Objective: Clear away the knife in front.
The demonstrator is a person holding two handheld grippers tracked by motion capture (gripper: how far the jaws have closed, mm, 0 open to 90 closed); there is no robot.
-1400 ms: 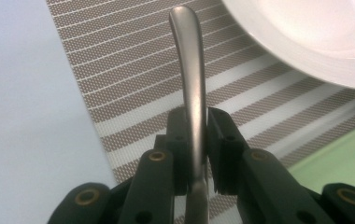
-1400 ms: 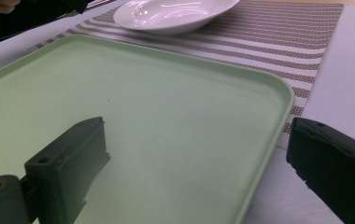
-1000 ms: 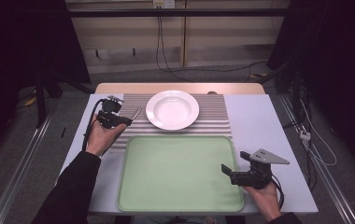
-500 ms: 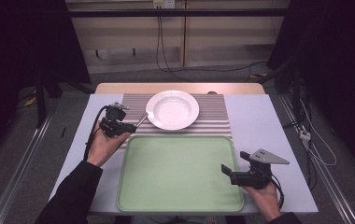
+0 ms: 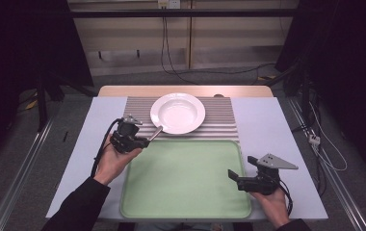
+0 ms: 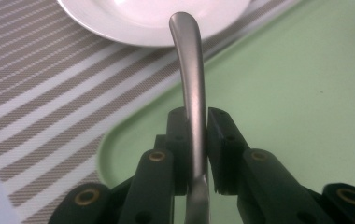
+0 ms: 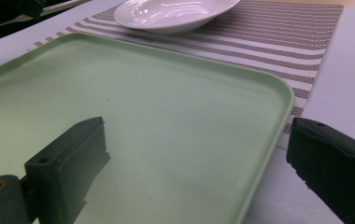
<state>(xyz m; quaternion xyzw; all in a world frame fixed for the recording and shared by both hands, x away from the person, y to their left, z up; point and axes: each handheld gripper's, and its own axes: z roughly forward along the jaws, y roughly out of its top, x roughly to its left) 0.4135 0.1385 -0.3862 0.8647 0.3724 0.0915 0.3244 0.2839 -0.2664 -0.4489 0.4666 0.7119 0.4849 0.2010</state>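
— Left gripper view, item one: metal utensil handle [image 6: 192, 84], clamped between both black jaws of left gripper [image 6: 196, 140]; free end raised toward white plate [image 6: 152, 18]. Working end hidden below jaws; type of utensil not determinable.

— Position on table?

— High view: left gripper [image 5: 145, 140] at far-left corner of green tray [image 5: 186, 180], handle [image 5: 155, 133] slanting up to near rim of plate [image 5: 177, 112]. Touching or just short of rim: cannot tell.

— Second tool?

— Right gripper [image 5: 236, 177] over near-right part of tray, held in right hand [image 5: 271, 204]; jaws spread wide, nothing between. Right gripper view: one jaw over tray [image 7: 143, 130], other beyond tray's edge, above pale cloth [image 7: 344, 60].

— Markings, labels, print?

— None legible on plate, tray or tools.

— Surface and room?

— Striped ribbed mat [image 5: 219, 120] under plate, far edge of tray laid against it. Pale grey-blue cloth [image 5: 277, 144] across table; bare wooden edge [image 5: 181, 91] at far side. Grey floor, cables [image 5: 171, 57] hanging at rear wall, dark curtains [image 5: 22, 57] both sides.
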